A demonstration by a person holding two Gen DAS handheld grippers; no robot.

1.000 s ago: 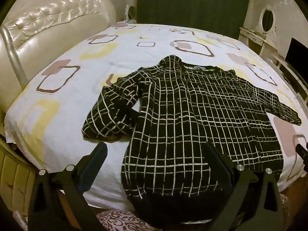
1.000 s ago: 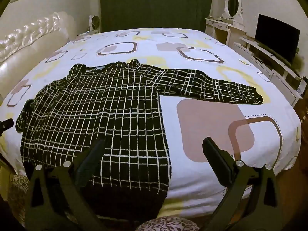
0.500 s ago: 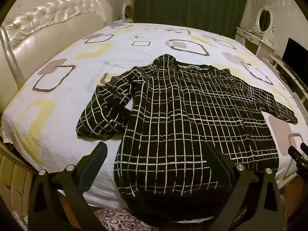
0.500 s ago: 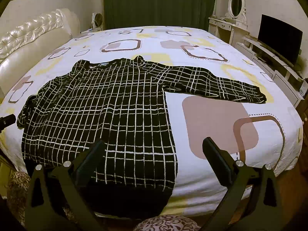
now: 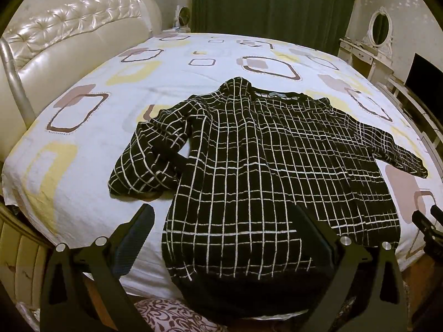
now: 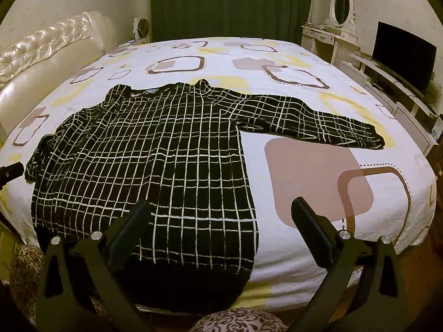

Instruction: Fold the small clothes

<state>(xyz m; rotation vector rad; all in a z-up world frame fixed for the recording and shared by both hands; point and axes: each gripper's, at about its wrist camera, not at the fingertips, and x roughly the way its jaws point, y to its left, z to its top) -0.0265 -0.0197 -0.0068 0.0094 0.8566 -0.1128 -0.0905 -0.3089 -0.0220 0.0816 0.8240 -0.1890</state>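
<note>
A black sweater with a white grid pattern point(image 5: 263, 171) lies flat on the bed, its hem hanging over the near edge. Its left sleeve point(image 5: 149, 163) is bunched and folded beside the body. Its right sleeve point(image 6: 318, 121) is stretched out straight to the right. My left gripper point(image 5: 224, 238) is open and empty, above the hem's left part. My right gripper point(image 6: 221, 229) is open and empty, above the hem's right corner. Neither touches the sweater point(image 6: 155, 160).
The bed sheet point(image 5: 83, 182) is white with yellow and brown squares. A padded cream headboard point(image 5: 63, 44) runs along the left. A dresser with an oval mirror point(image 6: 342, 5) and a TV point(image 6: 401, 52) stand at the right. Dark green curtains hang behind.
Both grippers have risen and drawn back slightly from the bed; the sweater sits a little lower in both views. The sweater itself has not moved.
</note>
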